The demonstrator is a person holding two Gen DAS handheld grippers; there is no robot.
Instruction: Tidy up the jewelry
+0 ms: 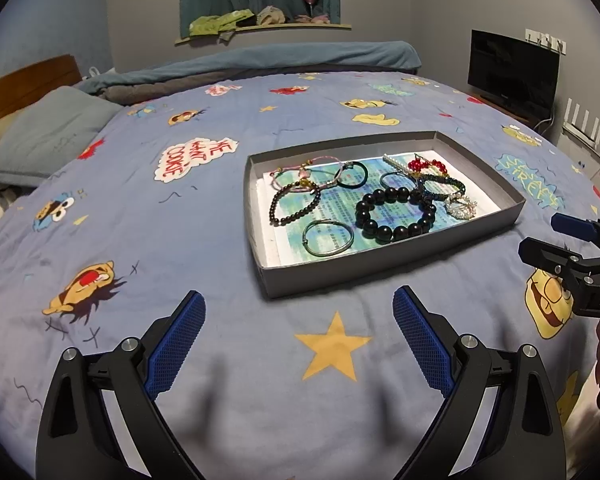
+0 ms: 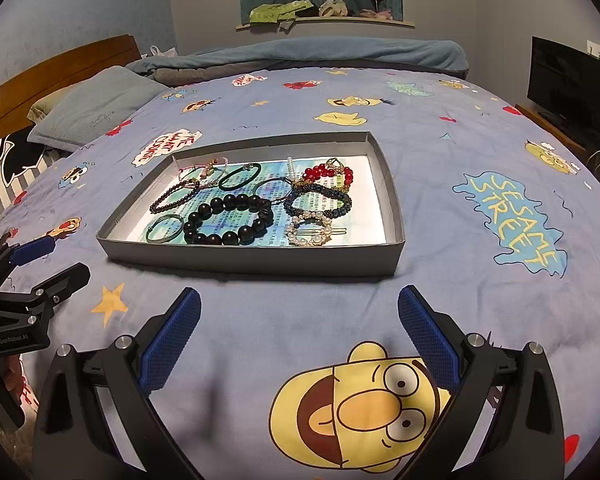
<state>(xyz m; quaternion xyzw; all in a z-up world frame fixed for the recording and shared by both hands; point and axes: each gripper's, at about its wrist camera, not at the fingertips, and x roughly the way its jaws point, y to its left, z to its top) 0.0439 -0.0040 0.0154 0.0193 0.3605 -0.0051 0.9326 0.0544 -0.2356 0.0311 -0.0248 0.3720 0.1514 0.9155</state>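
A shallow grey box (image 1: pixel 332 276) (image 2: pixel 256 258) lies on the bed, lined with printed paper and holding several bracelets. Among them are a big black bead bracelet (image 1: pixel 394 214) (image 2: pixel 228 220), a pearl one (image 2: pixel 310 232), a red bead one (image 1: pixel 426 165) (image 2: pixel 328 172), a thin green bangle (image 1: pixel 328 238) (image 2: pixel 165 229) and a small dark bead strand (image 1: pixel 292 204) (image 2: pixel 174 197). My left gripper (image 1: pixel 299 304) hovers open just short of the box's near wall, empty. My right gripper (image 2: pixel 299 304) is open too, empty, in front of the box; it shows at the right edge of the left wrist view (image 1: pixel 548 240).
The bed carries a blue cartoon-print cover (image 1: pixel 180 240) (image 2: pixel 480 280). Pillows (image 1: pixel 48 132) (image 2: pixel 96 108) and a wooden headboard (image 2: pixel 52 72) sit at the left. A folded blanket (image 1: pixel 280 60) lies at the far edge, and a TV (image 1: pixel 512 74) (image 2: pixel 572 88) stands at the right.
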